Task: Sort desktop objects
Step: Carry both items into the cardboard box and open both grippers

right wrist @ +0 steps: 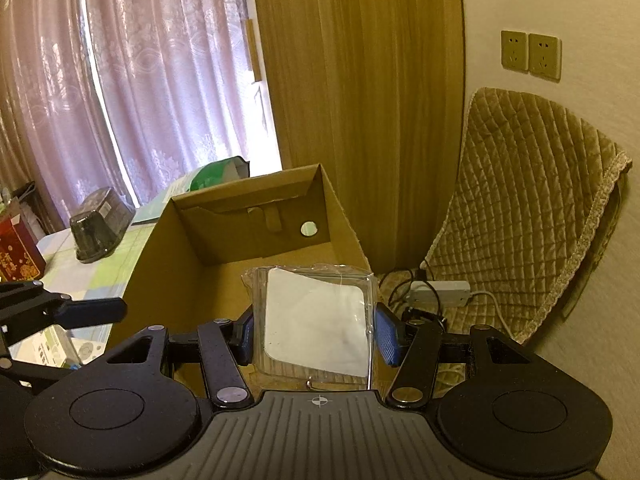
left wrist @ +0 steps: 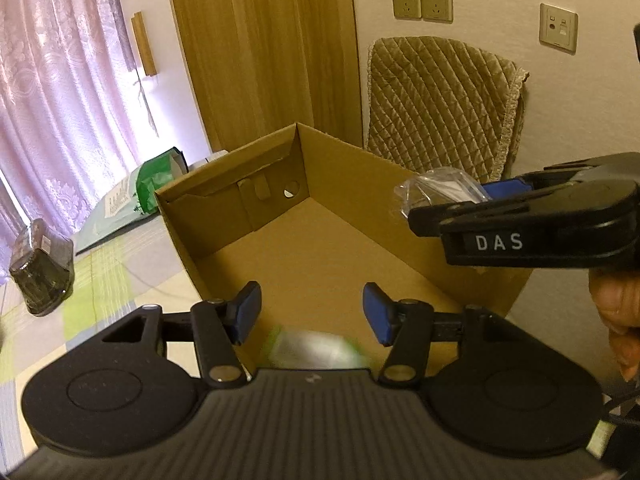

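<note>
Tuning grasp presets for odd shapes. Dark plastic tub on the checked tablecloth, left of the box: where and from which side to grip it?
The dark tub looks upside down: wide rim on the cloth, narrower base up, walls tapering. Best guess: come from above with the open left gripper and close across the narrow top, fingers low on the walls so the taper does not squeeze them off.

Dim warm room, daylight glaring through curtains [right wrist: 120, 80], fisheye-bent edges, blurred foreground.

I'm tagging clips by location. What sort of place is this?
Probably a room in a home: lace curtains, a quilted chair cover, wall sockets and a wooden door.
</note>
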`<act>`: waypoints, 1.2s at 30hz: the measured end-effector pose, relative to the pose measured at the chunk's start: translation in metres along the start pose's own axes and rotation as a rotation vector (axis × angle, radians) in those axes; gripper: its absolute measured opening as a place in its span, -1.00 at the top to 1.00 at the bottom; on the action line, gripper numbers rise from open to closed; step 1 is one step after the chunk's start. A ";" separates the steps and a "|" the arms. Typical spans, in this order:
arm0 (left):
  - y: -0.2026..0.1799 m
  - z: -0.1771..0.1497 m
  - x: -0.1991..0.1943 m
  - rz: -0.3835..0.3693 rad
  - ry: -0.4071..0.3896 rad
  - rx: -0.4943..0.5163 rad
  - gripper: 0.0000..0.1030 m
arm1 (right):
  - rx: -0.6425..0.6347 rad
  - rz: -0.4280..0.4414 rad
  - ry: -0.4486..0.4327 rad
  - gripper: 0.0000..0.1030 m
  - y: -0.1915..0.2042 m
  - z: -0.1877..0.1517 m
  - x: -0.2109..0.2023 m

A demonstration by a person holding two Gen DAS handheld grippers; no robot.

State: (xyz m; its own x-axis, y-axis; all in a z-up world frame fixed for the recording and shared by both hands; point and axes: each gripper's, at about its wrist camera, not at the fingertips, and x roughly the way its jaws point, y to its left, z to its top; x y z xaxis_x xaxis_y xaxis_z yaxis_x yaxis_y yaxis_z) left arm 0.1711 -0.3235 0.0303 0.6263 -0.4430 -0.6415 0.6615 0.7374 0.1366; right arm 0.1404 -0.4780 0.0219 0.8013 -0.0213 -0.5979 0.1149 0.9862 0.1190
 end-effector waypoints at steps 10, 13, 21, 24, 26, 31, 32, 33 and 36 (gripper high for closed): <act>0.021 -0.011 -0.022 0.048 -0.020 -0.034 0.00 | -0.023 0.027 0.024 -0.08 0.013 0.001 0.008; 0.026 -0.014 -0.027 0.056 -0.022 -0.045 0.00 | -0.030 0.034 0.038 -0.08 0.017 0.000 0.012; 0.032 -0.017 -0.032 0.065 -0.025 -0.059 -0.02 | -0.043 0.049 0.072 -0.09 0.025 -0.002 0.021; 0.033 -0.017 -0.034 0.065 -0.026 -0.063 -0.02 | -0.050 0.050 0.054 -0.10 0.026 -0.002 0.019; 0.034 -0.019 -0.034 0.065 -0.025 -0.069 -0.02 | -0.050 0.053 0.035 -0.65 0.027 -0.002 0.016; 0.037 -0.024 -0.037 0.072 -0.018 -0.080 -0.03 | -0.046 0.051 -0.001 -0.78 0.028 -0.001 0.010; 0.037 -0.026 -0.039 0.073 -0.017 -0.082 -0.03 | -0.044 0.048 -0.004 -0.78 0.028 0.000 0.009; 0.038 -0.027 -0.040 0.073 -0.016 -0.086 -0.05 | -0.041 0.046 -0.003 -0.78 0.028 0.000 0.008; 0.039 -0.032 -0.044 0.076 -0.013 -0.095 -0.08 | -0.035 0.039 -0.004 -0.78 0.028 -0.001 0.004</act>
State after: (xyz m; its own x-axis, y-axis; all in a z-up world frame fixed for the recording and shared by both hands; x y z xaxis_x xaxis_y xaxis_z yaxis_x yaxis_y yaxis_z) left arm 0.1555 -0.2589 0.0397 0.6787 -0.3904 -0.6220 0.5704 0.8138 0.1116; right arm 0.1460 -0.4505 0.0223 0.8070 0.0172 -0.5903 0.0628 0.9914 0.1147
